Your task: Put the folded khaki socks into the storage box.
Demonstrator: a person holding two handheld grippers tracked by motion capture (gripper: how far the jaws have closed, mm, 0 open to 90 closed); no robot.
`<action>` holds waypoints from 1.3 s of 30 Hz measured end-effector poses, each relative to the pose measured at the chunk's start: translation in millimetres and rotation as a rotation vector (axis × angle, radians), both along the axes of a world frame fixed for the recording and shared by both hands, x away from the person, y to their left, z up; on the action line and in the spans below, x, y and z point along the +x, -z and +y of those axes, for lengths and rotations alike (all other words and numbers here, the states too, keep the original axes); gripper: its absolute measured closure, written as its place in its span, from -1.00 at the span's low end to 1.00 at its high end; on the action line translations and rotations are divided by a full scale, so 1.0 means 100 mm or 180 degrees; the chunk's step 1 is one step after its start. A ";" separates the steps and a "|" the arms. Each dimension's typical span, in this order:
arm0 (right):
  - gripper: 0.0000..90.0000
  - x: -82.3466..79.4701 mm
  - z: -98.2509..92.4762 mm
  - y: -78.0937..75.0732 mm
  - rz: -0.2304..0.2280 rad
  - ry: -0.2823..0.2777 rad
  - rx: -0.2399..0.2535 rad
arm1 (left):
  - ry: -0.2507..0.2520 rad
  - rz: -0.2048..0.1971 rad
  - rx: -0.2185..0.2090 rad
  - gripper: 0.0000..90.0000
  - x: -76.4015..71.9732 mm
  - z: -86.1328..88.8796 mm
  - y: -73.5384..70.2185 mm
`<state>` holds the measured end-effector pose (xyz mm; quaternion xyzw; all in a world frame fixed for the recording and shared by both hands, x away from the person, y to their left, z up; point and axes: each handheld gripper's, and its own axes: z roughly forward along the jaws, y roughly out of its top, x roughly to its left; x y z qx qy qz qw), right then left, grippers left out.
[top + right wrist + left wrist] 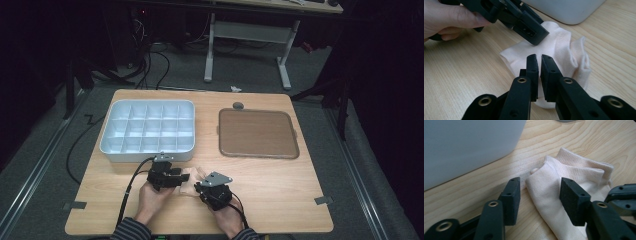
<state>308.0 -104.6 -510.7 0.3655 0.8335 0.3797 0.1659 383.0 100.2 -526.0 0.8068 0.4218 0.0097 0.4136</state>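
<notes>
I have the sock (564, 50) on the table beside the tray (148, 131) — right gripper (539, 58) pinched on it, left gripper (537, 188) astride, not clamped. Compartments empty — stowing remains, I judge.
</notes>
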 end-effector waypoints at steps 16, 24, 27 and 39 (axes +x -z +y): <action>0.93 0.07 0.04 0.13 0.0116 0.0022 -0.0095 | 0.0106 0.0047 -0.0034 0.62 0.01 -0.02 0.04; 0.94 0.08 0.03 0.14 0.0130 0.0034 -0.0084 | 0.0154 0.0074 -0.0119 0.85 0.03 0.02 0.04; 0.95 0.08 0.03 0.14 0.0121 0.0032 -0.0081 | 0.0169 0.0064 -0.0155 0.86 0.03 0.03 0.03; 0.95 0.08 0.03 0.14 0.0138 0.0032 -0.0064 | 0.0252 0.0043 -0.0418 0.88 -0.01 0.08 -0.07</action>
